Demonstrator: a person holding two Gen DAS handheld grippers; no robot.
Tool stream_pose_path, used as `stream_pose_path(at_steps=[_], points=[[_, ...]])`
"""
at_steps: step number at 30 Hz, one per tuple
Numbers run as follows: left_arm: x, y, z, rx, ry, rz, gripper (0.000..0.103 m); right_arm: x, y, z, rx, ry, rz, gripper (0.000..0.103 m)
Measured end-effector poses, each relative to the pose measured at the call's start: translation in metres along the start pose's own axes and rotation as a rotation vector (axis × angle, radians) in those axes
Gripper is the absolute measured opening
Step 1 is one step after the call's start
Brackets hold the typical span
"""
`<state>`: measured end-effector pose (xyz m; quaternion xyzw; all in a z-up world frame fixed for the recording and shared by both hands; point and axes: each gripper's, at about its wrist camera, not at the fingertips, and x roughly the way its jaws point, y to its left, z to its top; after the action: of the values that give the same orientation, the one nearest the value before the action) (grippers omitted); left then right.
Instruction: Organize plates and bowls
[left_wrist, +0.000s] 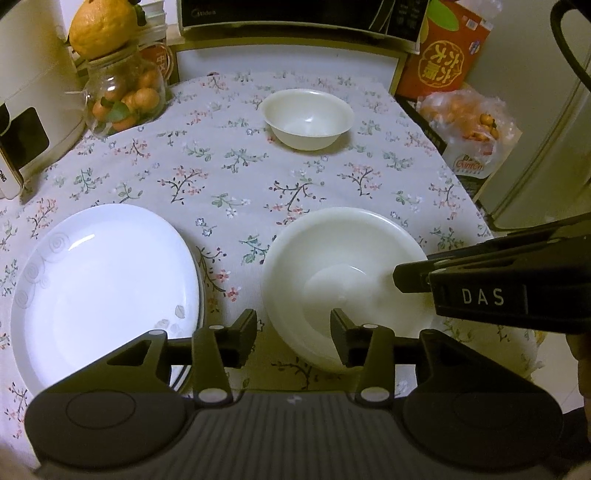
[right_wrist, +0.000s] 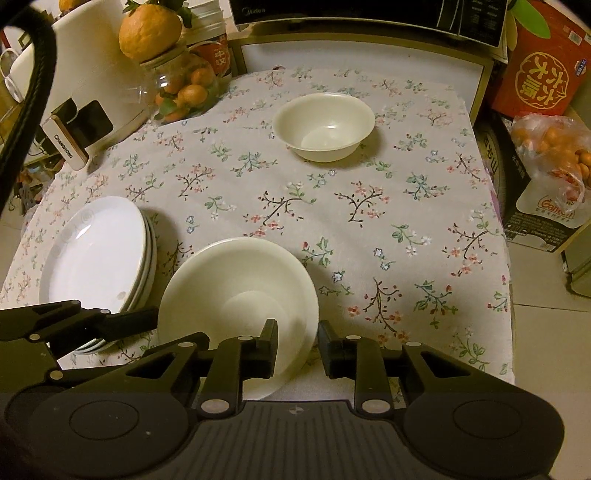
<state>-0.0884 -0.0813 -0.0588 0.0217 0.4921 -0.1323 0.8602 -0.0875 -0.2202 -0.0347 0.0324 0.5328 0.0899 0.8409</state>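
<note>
A stack of white plates sits at the near left of the floral tablecloth. A stack of cream bowls stands near the front edge. A single cream bowl stands far back. My left gripper is open, its fingers astride the near-left rim of the bowl stack. My right gripper is open, its fingers astride the stack's near-right rim; it also shows in the left wrist view.
A glass jar of oranges and a white appliance stand at the back left. A microwave is behind the table. A red box and a bag of oranges are on the right.
</note>
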Motion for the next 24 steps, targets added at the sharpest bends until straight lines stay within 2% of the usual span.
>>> stream_pose_path(at_steps=[15,21,23,24], points=[[-0.009,0.022,0.019,-0.078,-0.009,-0.028,0.046,-0.008,-0.008,0.006,0.036,-0.032,0.024,0.024],[-0.010,0.029,0.033,-0.100,-0.034,-0.009,0.046,-0.019,-0.019,0.016,0.096,-0.073,0.028,0.024],[-0.009,0.029,0.039,-0.104,-0.041,-0.002,0.046,-0.023,-0.021,0.023,0.121,-0.088,0.034,0.026],[-0.008,0.029,0.043,-0.104,-0.048,0.003,0.046,-0.024,-0.021,0.028,0.136,-0.097,0.040,0.031]])
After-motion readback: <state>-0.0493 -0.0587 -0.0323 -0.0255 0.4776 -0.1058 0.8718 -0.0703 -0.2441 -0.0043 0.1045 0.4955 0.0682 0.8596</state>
